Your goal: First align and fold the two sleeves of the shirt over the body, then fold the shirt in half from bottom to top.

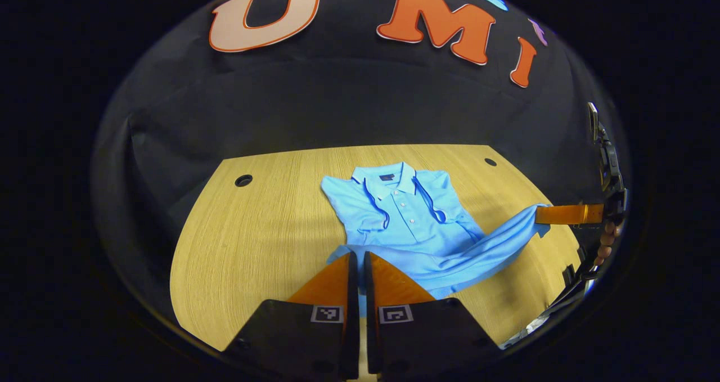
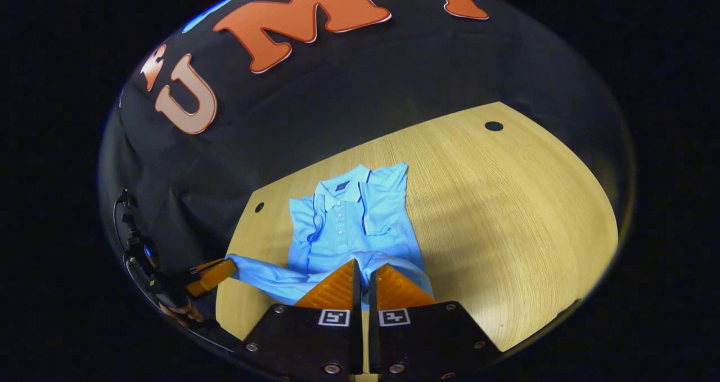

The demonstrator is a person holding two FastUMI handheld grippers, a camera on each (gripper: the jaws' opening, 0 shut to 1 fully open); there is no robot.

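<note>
Against the booth's black wall, both claws, left (image 1: pixel 356 256) and right (image 2: pixel 363 265), stood clamped on the shirt (image 1: pixel 402 213) hem (image 1: pixel 444 264), its collar (image 1: pixel 384 180) lying straight ahead across the table (image 1: pixel 253 241).

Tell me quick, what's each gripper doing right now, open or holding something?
Left gripper: shut on the shirt, pinching its bottom hem.
Right gripper: shut on the shirt, pinching the hem at the other corner, lifted off the table.

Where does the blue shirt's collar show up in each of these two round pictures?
Left gripper view: the collar sits just right of centre, at the far end of the shirt.
Right gripper view: the collar sits slightly left of centre, again at the shirt's far end.
Shared landmark: the button placket running down from the collar.
</note>
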